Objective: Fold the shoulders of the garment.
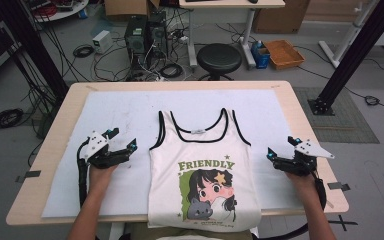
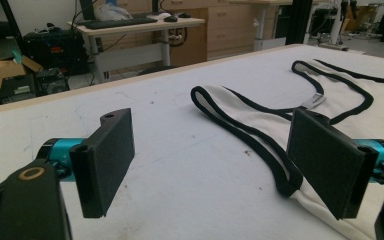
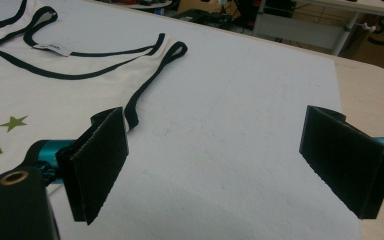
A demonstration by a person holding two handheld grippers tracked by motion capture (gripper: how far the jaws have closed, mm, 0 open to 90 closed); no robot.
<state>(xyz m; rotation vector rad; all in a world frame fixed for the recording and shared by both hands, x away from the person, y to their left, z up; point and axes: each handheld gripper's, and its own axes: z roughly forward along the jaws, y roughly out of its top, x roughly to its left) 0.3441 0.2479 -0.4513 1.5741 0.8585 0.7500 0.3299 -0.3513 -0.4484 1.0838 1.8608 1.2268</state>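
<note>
Garment: a white tank top (image 1: 202,172) with black trim and a "FRIENDLY" cartoon print lies flat, face up, in the middle of the white mat (image 1: 115,107) on the tabletop (image 1: 60,107), straps pointing away from the person, hem at the near edge.
Left gripper (image 1: 121,139): rests on the mat just beside the top's left armhole, jaws wide apart, nothing between them.
Right gripper (image 1: 281,147): near the right armhole, a little apart from the cloth, jaws likewise spread and empty.
Step in hand: likely reaching in to take the top by its sides or straps for a fold.
Doing it well: slide one jaw under the black-trimmed edge (image 2: 260,142), catch both layers, grip at matching heights left and right.
Risk: pinching only the upper layer, or dragging the mat.
</note>
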